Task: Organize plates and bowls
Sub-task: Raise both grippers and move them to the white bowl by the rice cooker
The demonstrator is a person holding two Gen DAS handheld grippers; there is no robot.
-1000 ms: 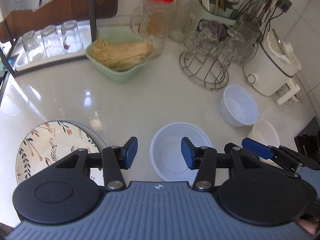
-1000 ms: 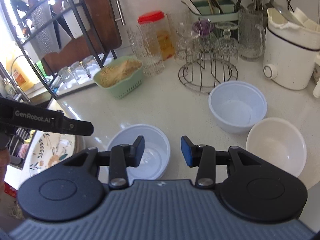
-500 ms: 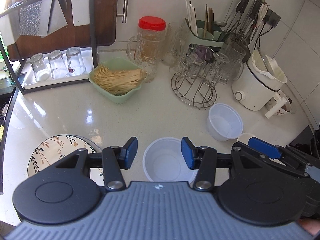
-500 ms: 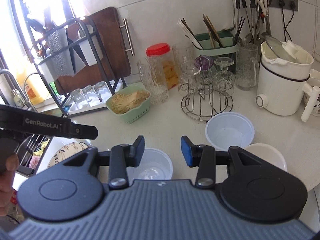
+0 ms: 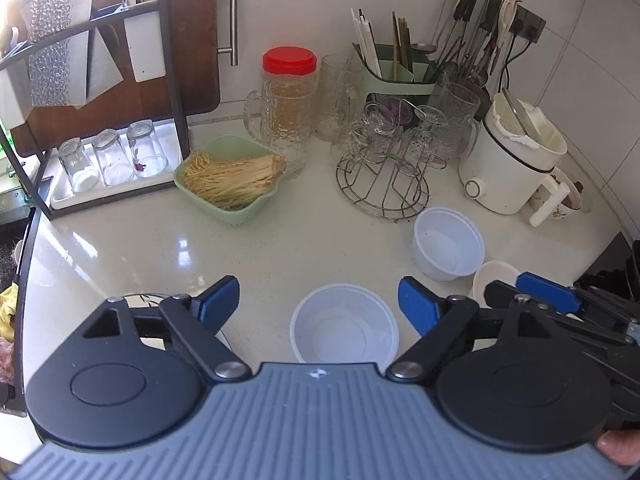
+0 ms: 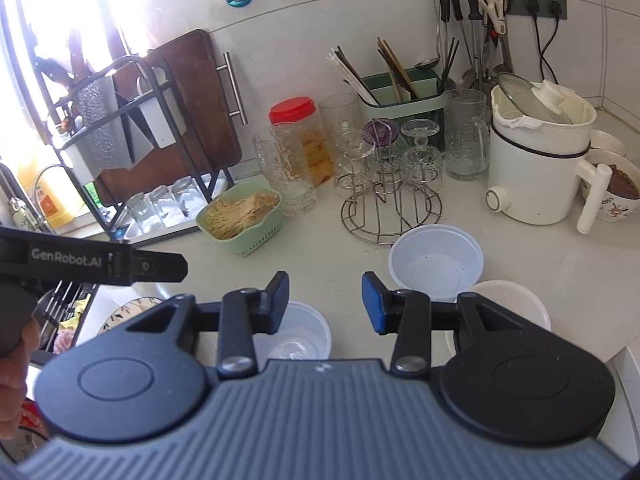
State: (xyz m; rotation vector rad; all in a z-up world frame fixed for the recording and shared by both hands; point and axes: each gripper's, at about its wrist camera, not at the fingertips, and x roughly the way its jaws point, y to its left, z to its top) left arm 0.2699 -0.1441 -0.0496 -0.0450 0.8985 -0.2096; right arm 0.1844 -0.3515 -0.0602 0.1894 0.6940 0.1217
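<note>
Left gripper [image 5: 319,305] is spreading its jaws wide right now, nothing between them, just hovering above the near white bowl [image 5: 345,329] on the worktop [image 5: 132,248]. Right gripper [image 6: 325,301] sits partway apart, also empty. A second white bowl [image 5: 447,248] is farther right, touching a cream bowl [image 6: 516,304]. The floral plate [image 6: 124,312] peeks out near left, close to the worktop's left edge. Middle of the worktop is open; the far side is crowded with a glass rack [image 5: 382,192], green basket [image 5: 230,184] and white cooker [image 5: 512,164].
</note>
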